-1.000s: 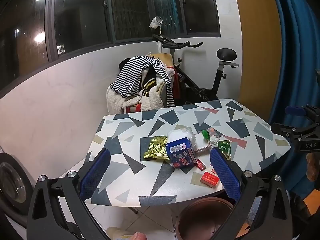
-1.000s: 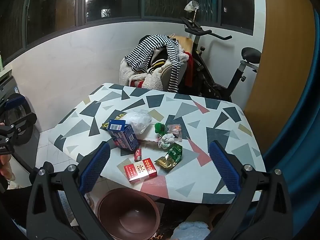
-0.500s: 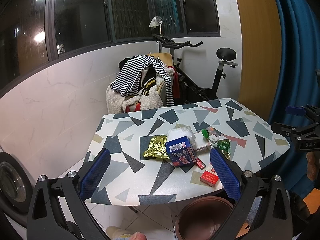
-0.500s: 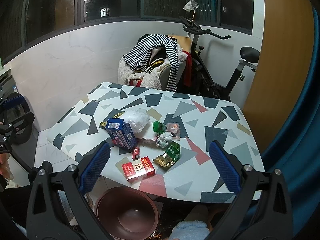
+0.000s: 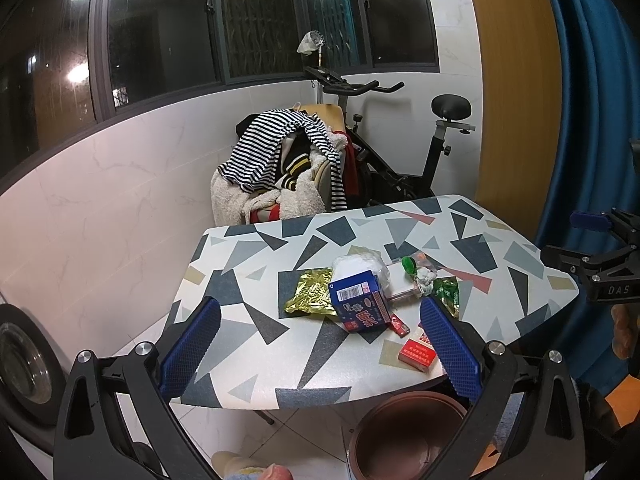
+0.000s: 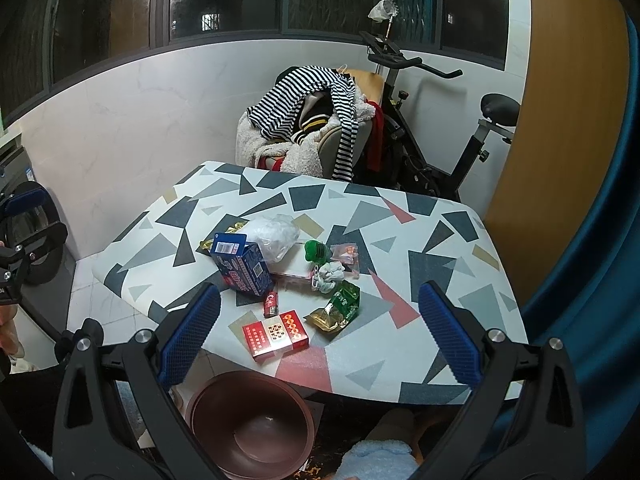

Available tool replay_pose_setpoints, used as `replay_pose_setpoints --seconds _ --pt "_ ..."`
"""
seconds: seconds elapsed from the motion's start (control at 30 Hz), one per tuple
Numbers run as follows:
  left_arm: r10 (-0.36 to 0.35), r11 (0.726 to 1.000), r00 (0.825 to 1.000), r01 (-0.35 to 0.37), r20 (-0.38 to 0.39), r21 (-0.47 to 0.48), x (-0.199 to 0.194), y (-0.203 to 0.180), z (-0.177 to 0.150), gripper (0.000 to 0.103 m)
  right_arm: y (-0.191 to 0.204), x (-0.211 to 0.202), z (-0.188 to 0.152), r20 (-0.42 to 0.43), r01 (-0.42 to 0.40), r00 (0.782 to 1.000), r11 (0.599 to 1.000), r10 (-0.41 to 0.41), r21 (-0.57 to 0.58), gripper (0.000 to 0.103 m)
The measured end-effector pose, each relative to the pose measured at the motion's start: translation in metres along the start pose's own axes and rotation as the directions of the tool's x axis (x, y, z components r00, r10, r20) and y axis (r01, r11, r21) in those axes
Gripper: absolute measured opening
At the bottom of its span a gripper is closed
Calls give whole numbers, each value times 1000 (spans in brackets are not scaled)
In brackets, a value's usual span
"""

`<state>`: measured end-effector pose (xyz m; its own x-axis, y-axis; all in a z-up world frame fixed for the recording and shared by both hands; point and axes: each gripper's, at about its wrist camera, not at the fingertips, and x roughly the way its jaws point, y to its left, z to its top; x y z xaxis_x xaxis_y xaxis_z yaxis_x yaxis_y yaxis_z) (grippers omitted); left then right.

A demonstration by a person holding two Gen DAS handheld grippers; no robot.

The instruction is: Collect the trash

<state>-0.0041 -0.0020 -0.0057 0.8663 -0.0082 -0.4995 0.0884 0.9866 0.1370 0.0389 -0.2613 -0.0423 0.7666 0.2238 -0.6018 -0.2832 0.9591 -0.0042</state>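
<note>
Both wrist views from beyond the near table (image 5: 256,336) (image 6: 420,360) edge, sharing its litter pile.

The patterned table top (image 6: 432,216) has lots of bare room at the far end and on the right side of the frame. A heap of trash fills the middle: a blue cardboard box (image 6: 242,266) stands tallest, just beside a white crumpled plastic bag (image 6: 276,236). Lower in the frame, the round brown plastic bin (image 6: 250,426) sits open on the floor below the near table edge.

1 blue box (image 6: 240,266) — 1 red pack (image 6: 275,335) — 1 brown bin (image 6: 251,424) — 2 foil wrappers (image 6: 338,310)
</note>
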Motion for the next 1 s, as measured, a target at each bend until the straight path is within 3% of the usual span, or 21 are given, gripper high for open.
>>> replay_pose_setpoints --seconds 1.0 --pt "-3 1000 1000 3 -6 -4 4 0 -4 98 -3 0 -5 -4 7 1000 1000 -7 -12 97"
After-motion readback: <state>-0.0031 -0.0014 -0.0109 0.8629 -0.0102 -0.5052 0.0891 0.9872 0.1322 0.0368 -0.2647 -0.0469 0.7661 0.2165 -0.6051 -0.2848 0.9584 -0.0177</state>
